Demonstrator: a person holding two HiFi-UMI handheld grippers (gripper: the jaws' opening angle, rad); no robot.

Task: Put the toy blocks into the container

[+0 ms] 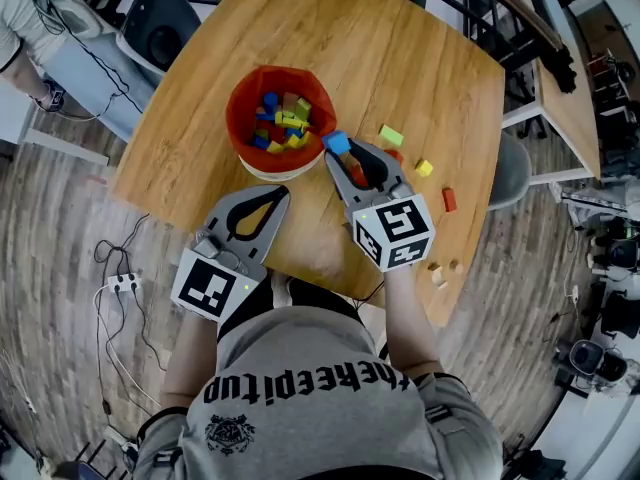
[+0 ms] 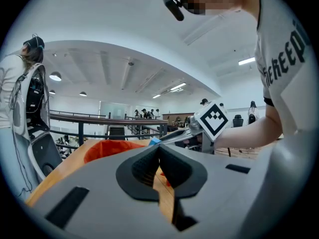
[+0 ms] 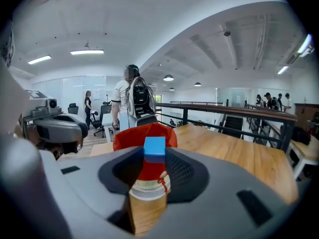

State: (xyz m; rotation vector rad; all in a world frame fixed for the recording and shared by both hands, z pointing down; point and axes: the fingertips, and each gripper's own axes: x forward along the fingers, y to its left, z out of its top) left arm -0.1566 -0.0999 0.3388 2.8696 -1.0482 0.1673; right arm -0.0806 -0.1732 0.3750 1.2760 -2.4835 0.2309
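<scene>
Toy blocks: most already lie in the container (image 1: pixel 240 96), a red-lined tub on the wooden table (image 1: pixel 200 158).

Right gripper (image 1: pixel 338 152) pinches a blue block (image 1: pixel 337 142) at its jaw tips. The block sits square between the pads, clear of the table. It is just beside the tub's right rim and not yet over the opening.

Left gripper (image 1: pixel 279 195): jaws pressed together, nothing between them. It hangs on the person's side of the tub, apart from it.

Step in hand, by my reading: carrying the blue block to the tub, drop not yet made.

Left on the table, right of the tub: a yellow-green block (image 1: pixel 390 135), a small yellow block (image 1: pixel 424 168) and a red block (image 1: pixel 449 200). (A further reddish piece shows beside the right gripper, partly hidden; two pale pieces sit near the table's edge, too small to name.)

Next move calls for bringing the jaw tips leftward over the rim until the block is above the heap inside, then spreading the jaws. The rim is close to the tips, so the approach should clear it. Releasing too early would probably drop the block outside. The left gripper has no part in this step.
</scene>
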